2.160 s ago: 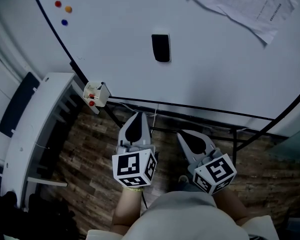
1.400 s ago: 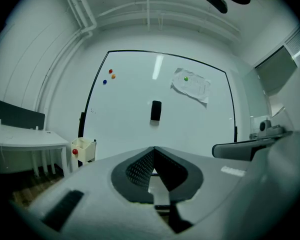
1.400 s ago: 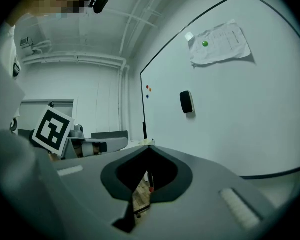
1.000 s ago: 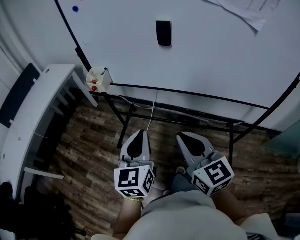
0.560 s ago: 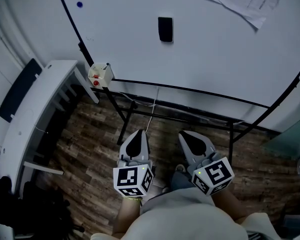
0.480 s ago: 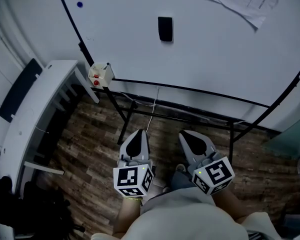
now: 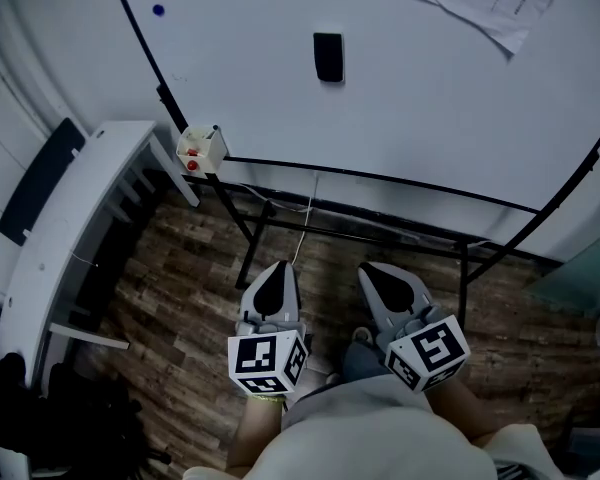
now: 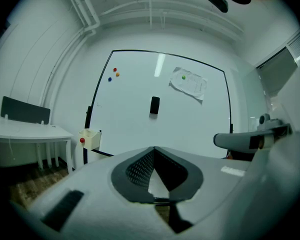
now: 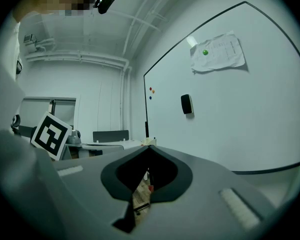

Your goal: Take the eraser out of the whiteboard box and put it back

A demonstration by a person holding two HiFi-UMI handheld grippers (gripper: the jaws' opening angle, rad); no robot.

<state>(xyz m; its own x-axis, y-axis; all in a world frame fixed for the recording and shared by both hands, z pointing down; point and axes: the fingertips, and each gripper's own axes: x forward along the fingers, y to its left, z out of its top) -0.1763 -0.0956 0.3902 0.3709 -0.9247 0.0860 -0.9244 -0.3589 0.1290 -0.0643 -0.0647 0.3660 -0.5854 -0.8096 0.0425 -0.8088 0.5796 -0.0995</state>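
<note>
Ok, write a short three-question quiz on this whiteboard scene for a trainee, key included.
1. True or false: the black eraser lies inside the small box at the lower left corner of the whiteboard.
2. Multiple choice: what do the left gripper and the right gripper hold? A) a marker each. B) nothing, both are shut and empty. C) the eraser, shared between them.
3. Fill in: in the head view the sheet of paper hangs at the board's upper ____.
Key: 1 false, it clings to the board face, above and to the right of the box. 2 B. 3 right.
</note>
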